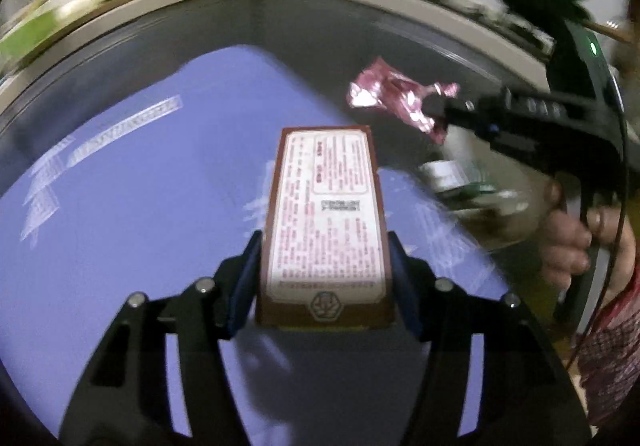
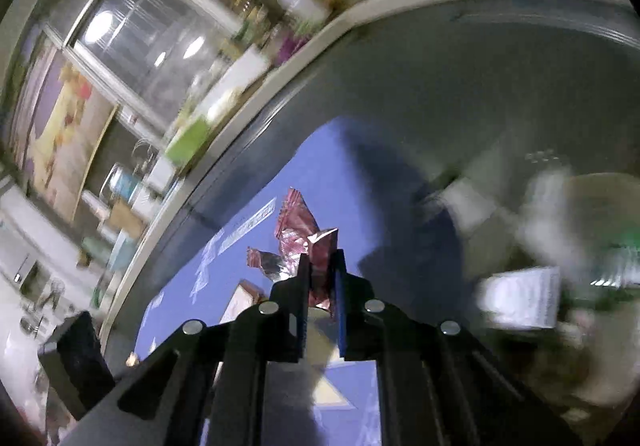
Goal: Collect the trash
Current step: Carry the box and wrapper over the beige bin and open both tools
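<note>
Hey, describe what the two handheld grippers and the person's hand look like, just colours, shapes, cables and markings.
Both grippers are black, with cut-out linkage arms studded with round silver pins and blue pads lining the jaws. The left gripper fills its own view; the right gripper has a green light on its body and a thin black cable. The bare hand grips its handle beside a reddish patterned sleeve.

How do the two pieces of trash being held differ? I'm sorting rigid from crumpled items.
The brown box is rigid and rectangular with a printed white label; the pink foil wrapper is crumpled and shiny. The box fills the left claw; the wrapper is pinched at one end by the right claw. Both are held above the blue sheet.
</note>
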